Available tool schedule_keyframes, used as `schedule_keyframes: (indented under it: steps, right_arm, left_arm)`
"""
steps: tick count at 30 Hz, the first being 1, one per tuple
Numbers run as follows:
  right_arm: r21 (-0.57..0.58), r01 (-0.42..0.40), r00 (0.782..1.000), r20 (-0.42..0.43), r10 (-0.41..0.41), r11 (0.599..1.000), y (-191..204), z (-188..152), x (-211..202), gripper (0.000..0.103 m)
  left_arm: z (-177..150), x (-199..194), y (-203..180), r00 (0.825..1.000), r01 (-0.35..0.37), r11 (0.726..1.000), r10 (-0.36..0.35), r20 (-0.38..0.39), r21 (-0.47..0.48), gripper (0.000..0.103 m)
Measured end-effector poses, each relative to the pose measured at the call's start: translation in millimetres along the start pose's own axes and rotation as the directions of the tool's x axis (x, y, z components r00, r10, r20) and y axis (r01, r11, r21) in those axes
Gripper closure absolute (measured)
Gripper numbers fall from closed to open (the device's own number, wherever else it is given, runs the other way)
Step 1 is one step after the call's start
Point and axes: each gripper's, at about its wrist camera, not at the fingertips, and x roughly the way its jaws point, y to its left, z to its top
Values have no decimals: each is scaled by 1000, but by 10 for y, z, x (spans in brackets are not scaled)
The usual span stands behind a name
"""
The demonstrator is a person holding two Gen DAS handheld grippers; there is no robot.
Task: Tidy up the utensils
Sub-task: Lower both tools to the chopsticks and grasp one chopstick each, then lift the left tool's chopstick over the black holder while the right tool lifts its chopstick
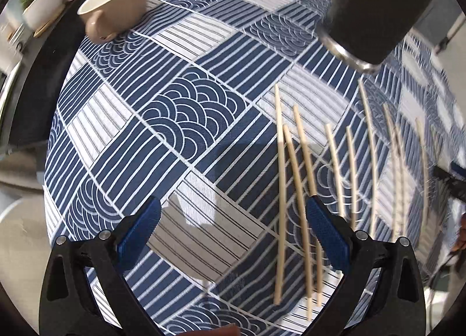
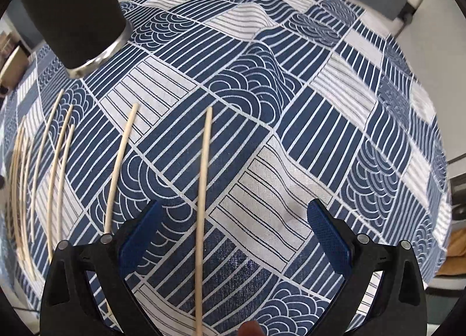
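Right wrist view: right tongs gape wide and empty over a thin, light, stiff chopstick lying flat on the counter between them; likely rolls, so pinch mid-shaft.

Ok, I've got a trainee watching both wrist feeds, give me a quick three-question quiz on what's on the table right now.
1. True or false: the right gripper is clamped shut on a chopstick.
2. Which stands on the tablecloth far from the chopsticks? A) beige cup B) plate C) fork
3. Fill in: the dark cylindrical holder stands beyond the chopsticks' far ____.

Key:
1. False: both it and the left gripper are open; one chopstick lies on the cloth between the right fingers.
2. A, the beige cup.
3. ends.
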Motion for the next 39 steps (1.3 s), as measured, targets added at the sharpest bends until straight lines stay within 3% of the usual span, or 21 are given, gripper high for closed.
schedule_keyframes:
  steps: [2,3,10,16,17,19,20,21,22,24,26,33,39]
  right_arm:
    - [40,-45,999,-29,46,998,-76,6,36,7]
    - [49,-47,998,-34,49,998,-100,13,41,7]
    - [-3,-58,997,-57,58,998,-118,70,67,6]
    - [-27,-64,995,-74,62,998,-121,241,140,7]
    - [-34,-67,995,-75,64,997,-129,258,143,11]
    - [-57,-77,995,-63,73,995,-140,309,94,35]
    - [-62,-78,995,-60,74,995,-129,339,47,50]
    - [-58,-77,995,-60,73,995,-150,370,32,60]
    - [-48,-75,996,-56,72,996,-177,383,27,65]
    - [-36,-64,997,-41,63,997,-251,413,20,86]
    - [-43,-53,998,-44,51,998,-300,457,24,97]
    - [5,-127,991,-38,127,992,-543,483,60,100]
    - [65,-129,992,1,129,990,-886,492,-3,103]
  left_arm:
    - [21,116,-31,999,-19,1000,19,-34,9,5]
    - [22,151,-2,999,6,1000,-6,-43,-6,4]
    - [18,135,22,1000,11,999,-10,-10,46,4]
    - [7,158,23,1000,5,1000,-5,10,-1,4]
    - [2,160,39,1000,7,1000,-7,3,-5,5]
    - [16,139,76,1000,3,1000,-3,-5,-16,13]
    - [27,114,109,1000,1,1000,-1,-5,-24,26]
    - [34,77,128,1000,1,1000,-1,-6,-30,42]
    - [46,54,136,1000,2,1000,-2,-8,-29,51]
    - [56,29,142,1000,19,1000,-19,-18,-13,94]
    - [81,25,129,998,44,999,-45,-42,-9,98]
    - [248,51,264,994,70,996,-74,-77,-49,98]
    - [83,32,436,996,73,993,-78,-50,-97,98]
